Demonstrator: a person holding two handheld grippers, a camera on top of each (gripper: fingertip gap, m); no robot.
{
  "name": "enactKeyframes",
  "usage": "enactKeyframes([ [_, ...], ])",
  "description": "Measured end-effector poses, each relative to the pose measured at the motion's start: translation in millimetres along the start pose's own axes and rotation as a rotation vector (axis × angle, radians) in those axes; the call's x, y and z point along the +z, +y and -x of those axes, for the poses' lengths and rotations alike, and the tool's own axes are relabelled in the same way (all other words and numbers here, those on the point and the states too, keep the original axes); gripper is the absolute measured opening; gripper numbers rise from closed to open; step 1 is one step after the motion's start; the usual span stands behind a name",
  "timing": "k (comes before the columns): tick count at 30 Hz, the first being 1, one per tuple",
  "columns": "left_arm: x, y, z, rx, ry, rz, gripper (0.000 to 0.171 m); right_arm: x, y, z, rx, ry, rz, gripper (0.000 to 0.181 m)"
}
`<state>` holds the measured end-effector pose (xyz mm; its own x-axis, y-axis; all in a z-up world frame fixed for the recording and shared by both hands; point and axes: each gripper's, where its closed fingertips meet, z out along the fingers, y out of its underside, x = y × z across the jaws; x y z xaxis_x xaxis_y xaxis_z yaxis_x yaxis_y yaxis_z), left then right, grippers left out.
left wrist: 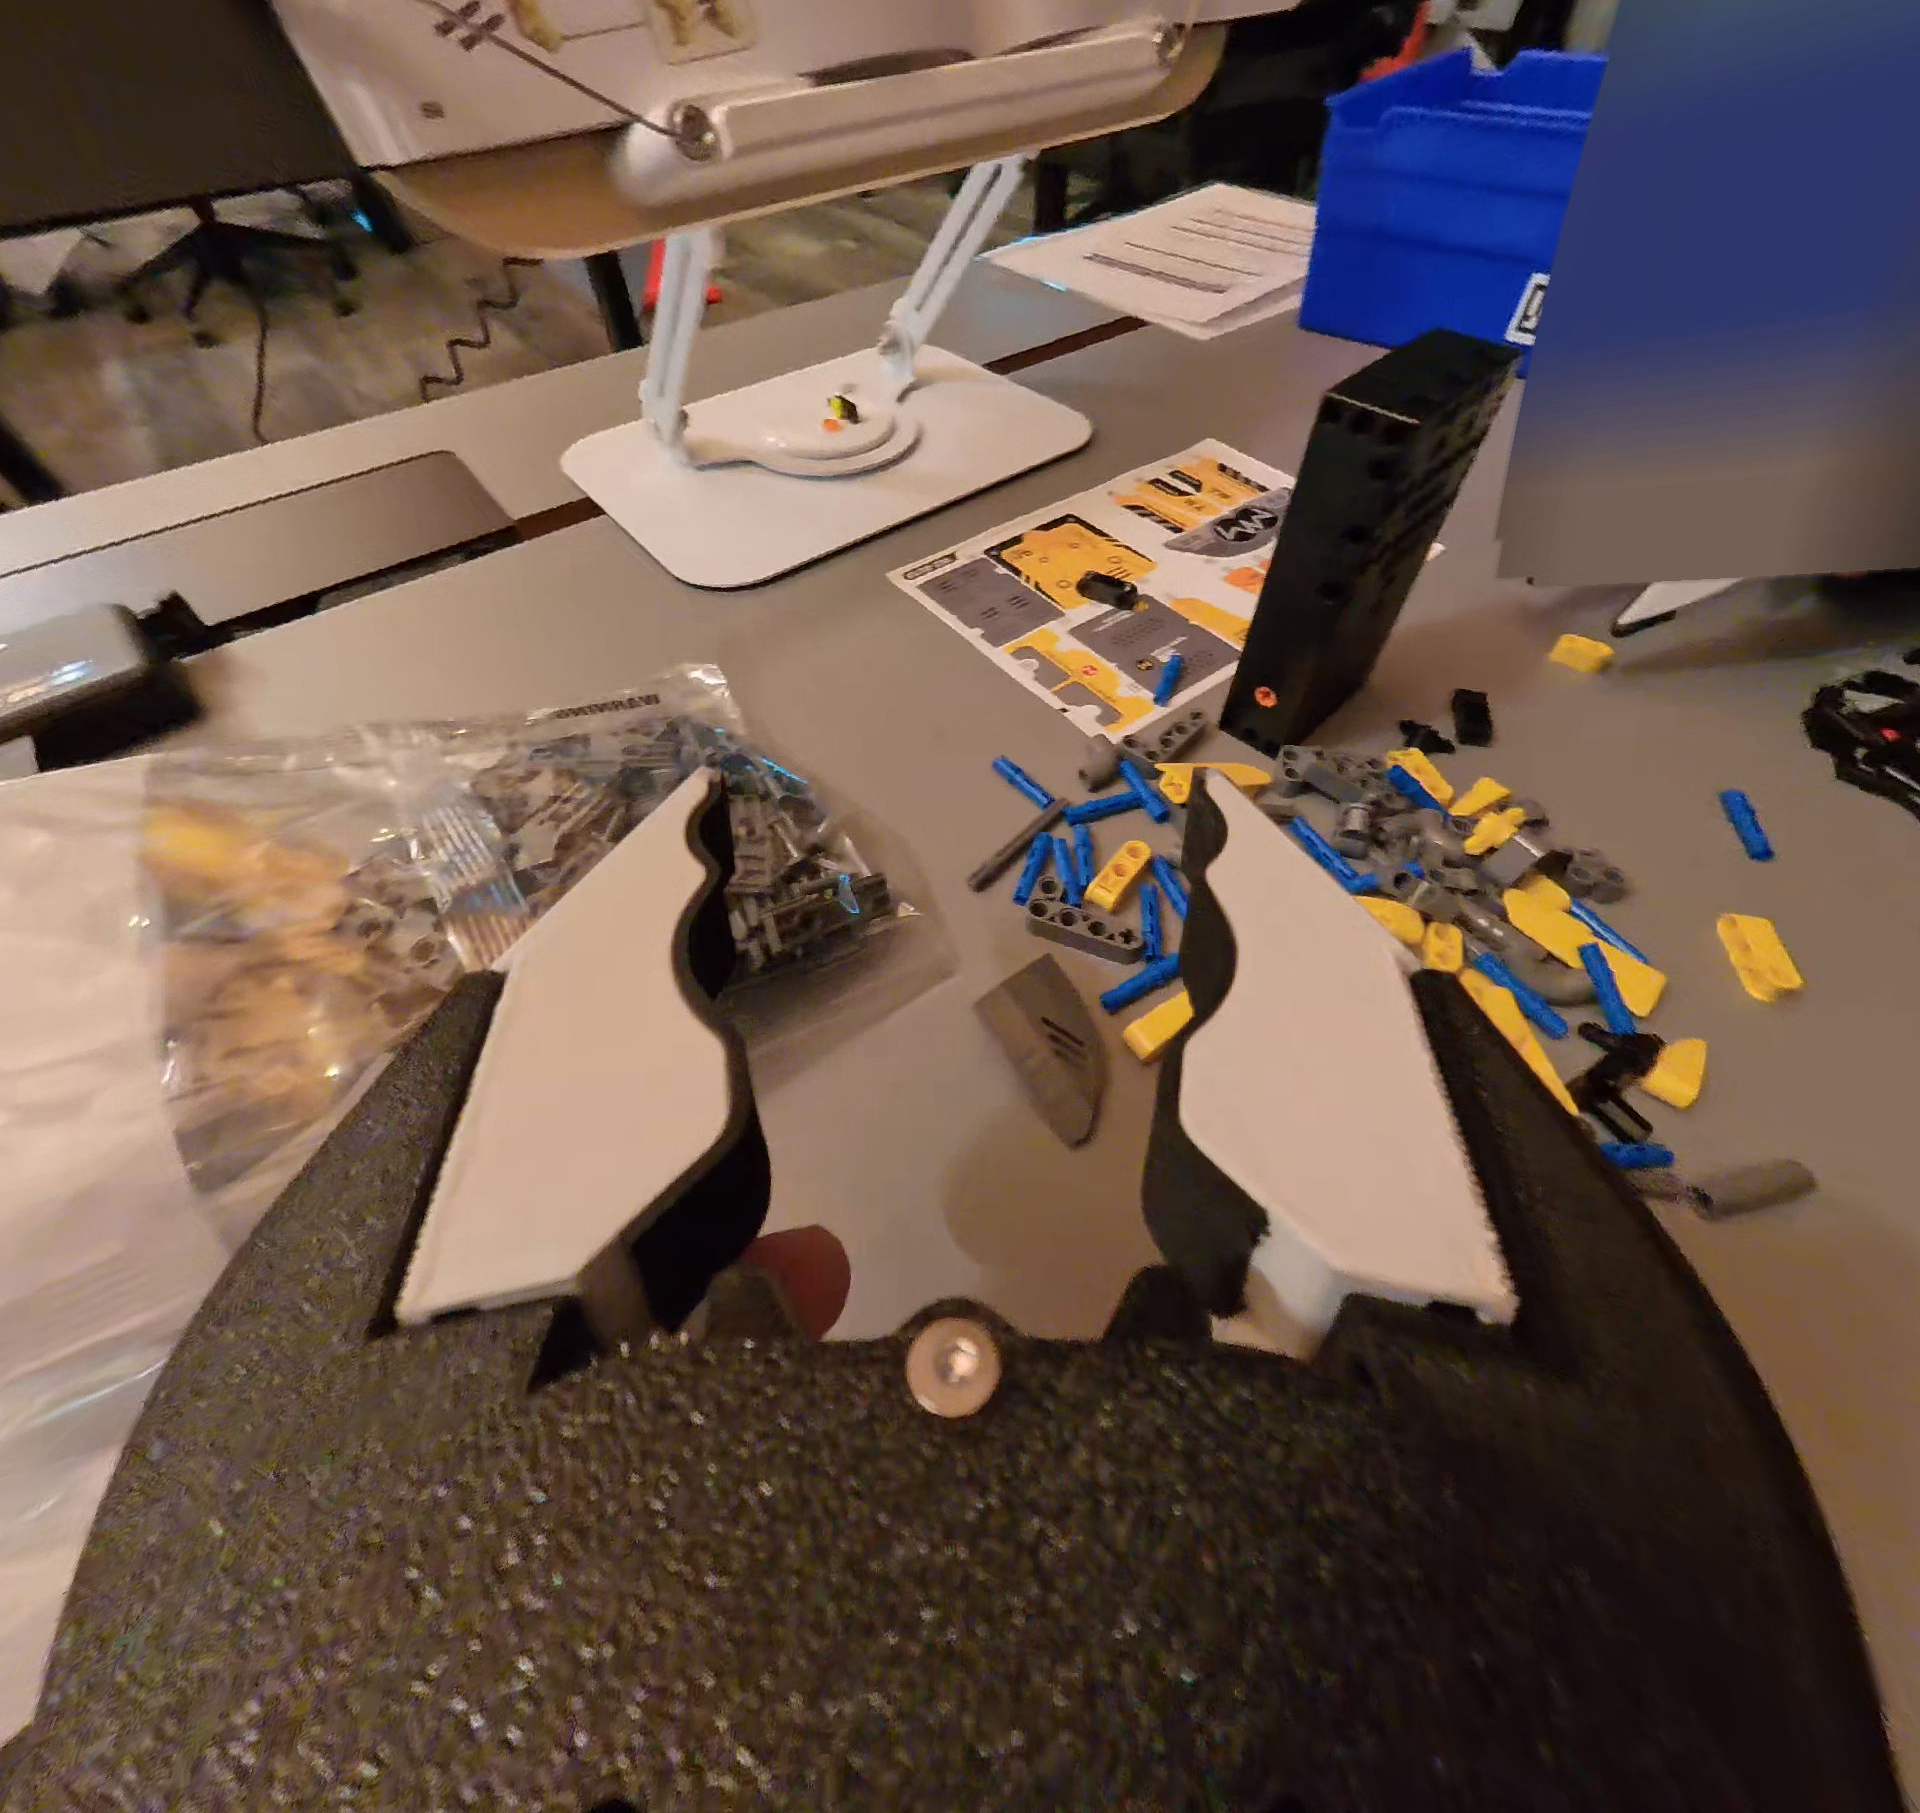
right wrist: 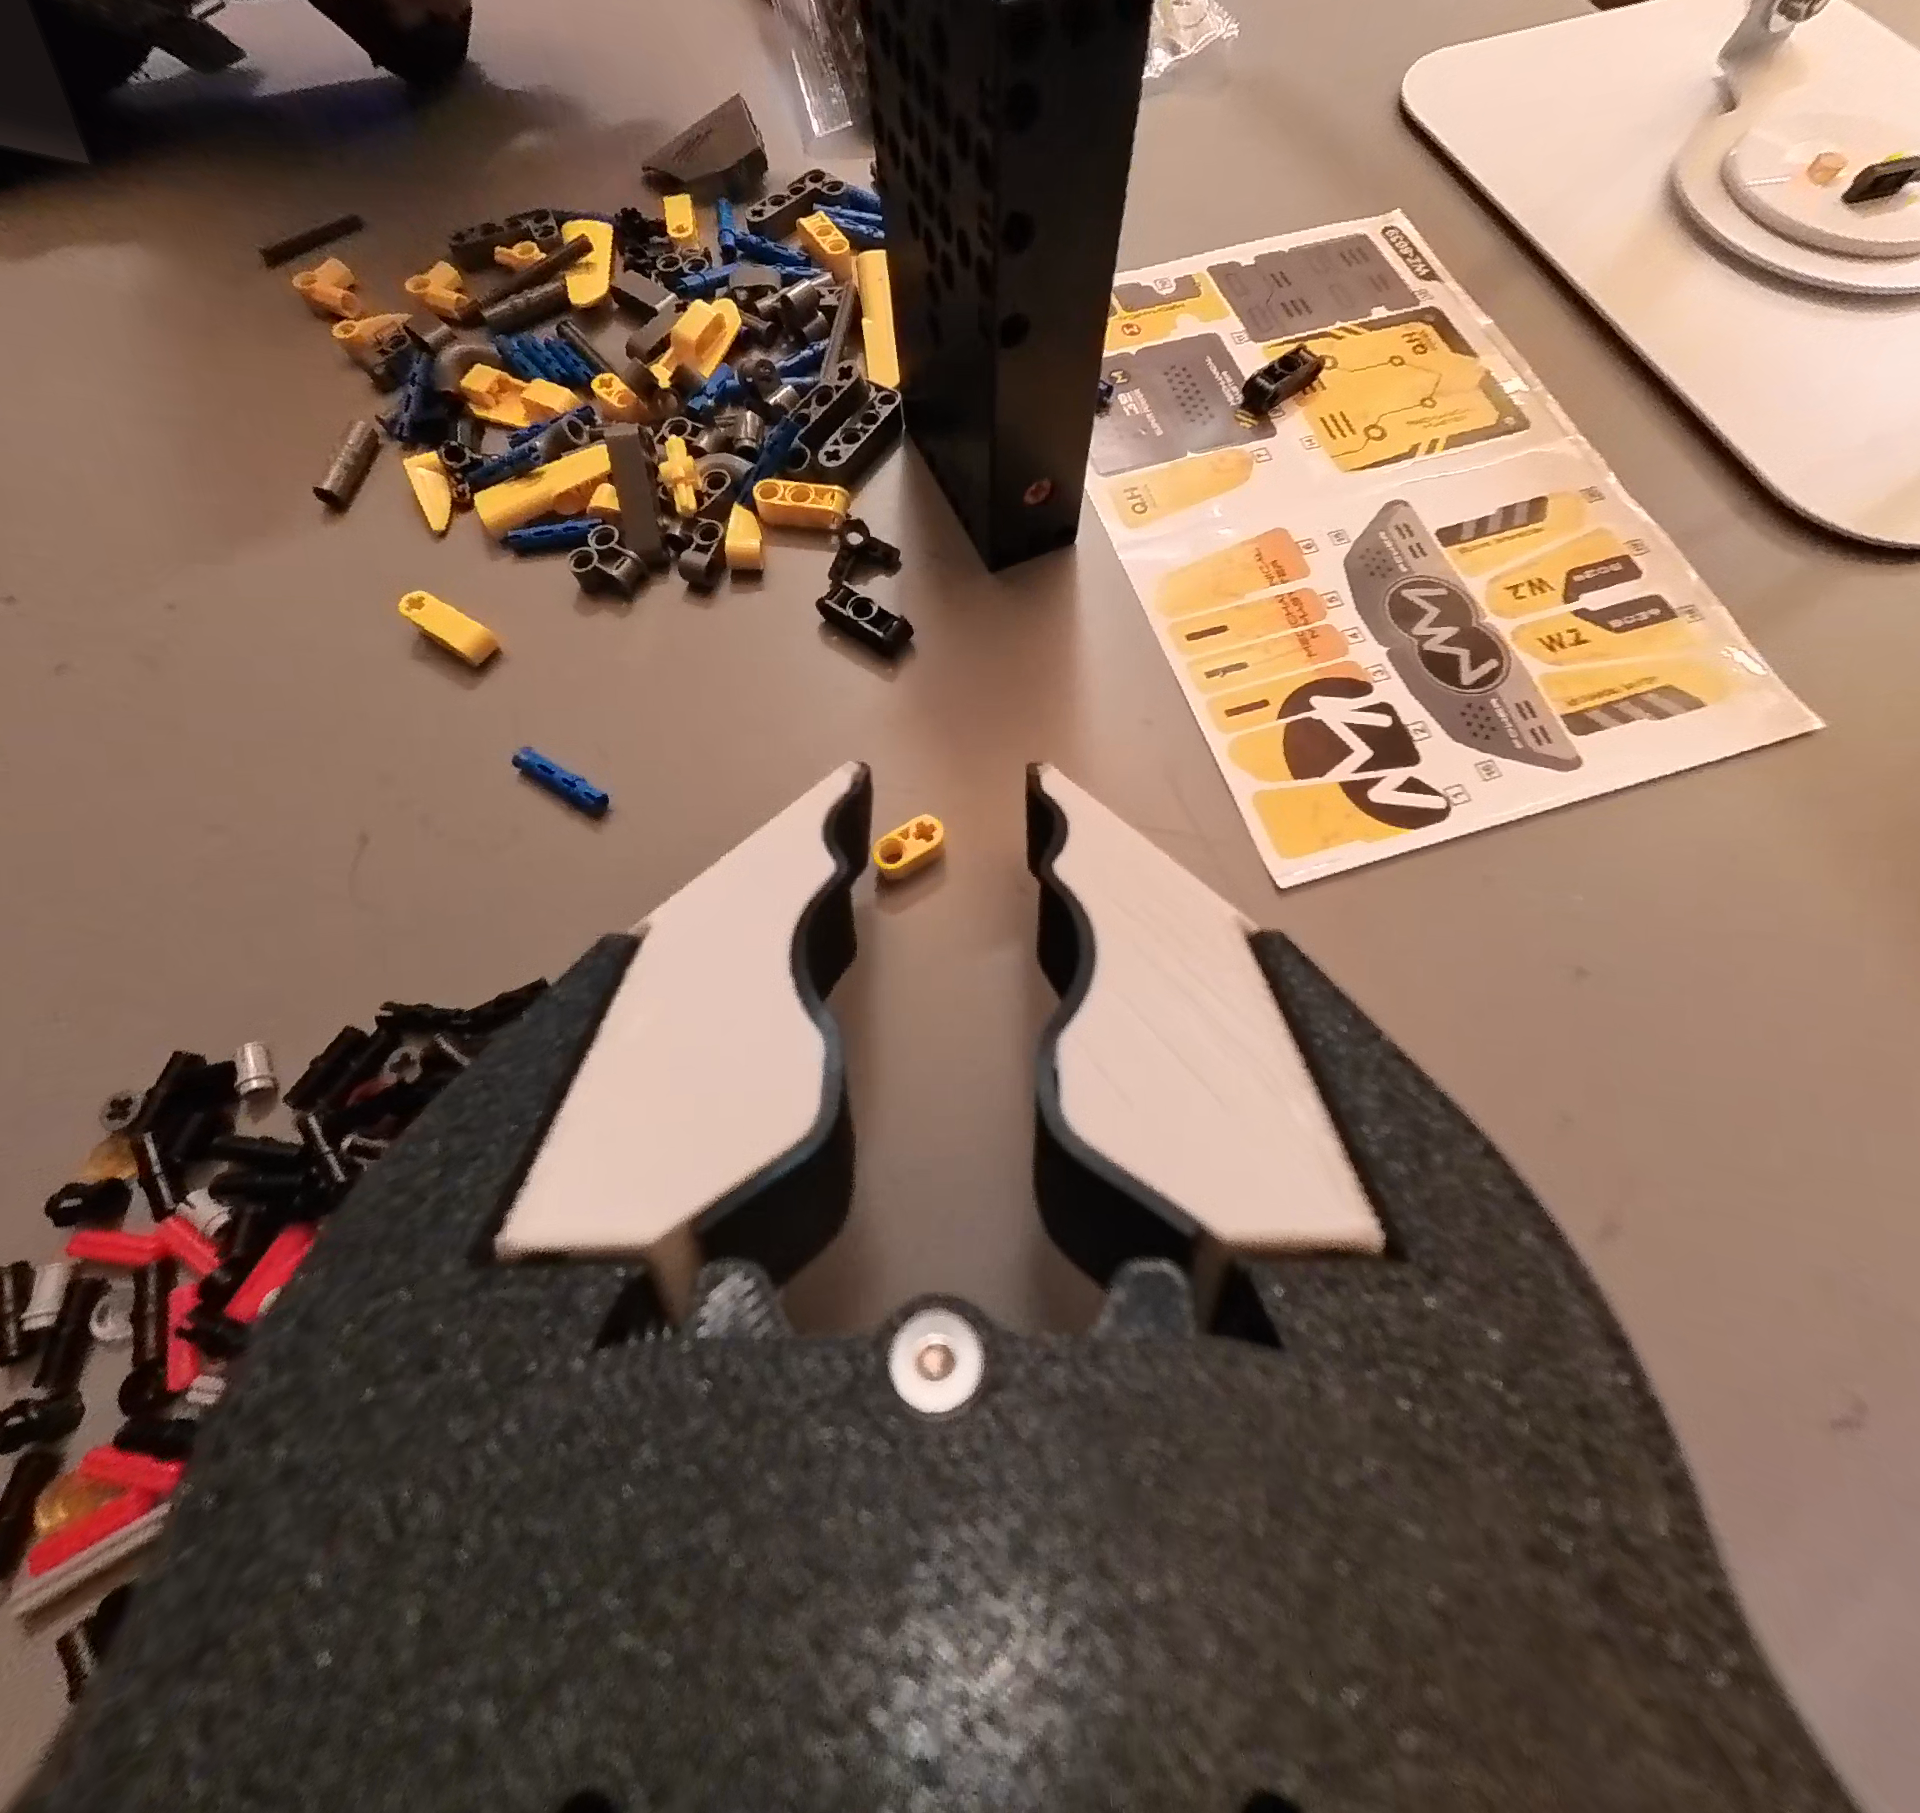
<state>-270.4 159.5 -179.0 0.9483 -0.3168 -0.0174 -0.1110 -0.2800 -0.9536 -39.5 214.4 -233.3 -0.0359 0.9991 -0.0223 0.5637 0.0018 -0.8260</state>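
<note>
A small yellow two-hole brick piece [right wrist: 910, 840] lies flat on the grey worktop [right wrist: 1455, 1088] between the fingertips of the right tool [right wrist: 948, 797], close to its left finger; whether it touches that finger is hard to tell. The right tool's jaws stand apart and grip nothing. Beyond the piece a tall black block [right wrist: 1003, 236] pierced with round holes stands upright; its top is cut off by the frame. Left of the block lies a loose heap of yellow, blue and grey plastic pieces [right wrist: 634, 381]; right of it, a glossy sticker sheet [right wrist: 1434, 558] lies flat, a small black connector [right wrist: 1280, 377] resting on it. Black and red pins [right wrist: 166, 1244] are partly hidden behind the right tool's rough black body.

The left tool [left wrist: 956, 797] is spread wide and empty above the worktop, left of the block [left wrist: 1351, 537], a crinkled clear bag of parts [left wrist: 540, 880] behind its left finger and a curved grey panel [left wrist: 1044, 1046] between the fingers.
</note>
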Motion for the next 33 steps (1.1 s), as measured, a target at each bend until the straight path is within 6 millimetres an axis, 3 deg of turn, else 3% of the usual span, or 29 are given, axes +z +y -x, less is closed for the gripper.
enactKeyframes([
  [4, 2, 5, 9, -0.014, -0.060, 0.032, 0.083, 0, 0, -1, 0.004, 0.003, 0.000, 0.029],
  [17, 4, 22, -7, 0.043, 0.032, 0.137, 0.083, 2, 2, -5, -0.003, 0.042, 0.020, 0.029],
  [33, 5, 27, -16, 0.089, 0.061, 0.170, 0.080, 2, 3, -8, 0.007, 0.054, 0.020, 0.029],
])
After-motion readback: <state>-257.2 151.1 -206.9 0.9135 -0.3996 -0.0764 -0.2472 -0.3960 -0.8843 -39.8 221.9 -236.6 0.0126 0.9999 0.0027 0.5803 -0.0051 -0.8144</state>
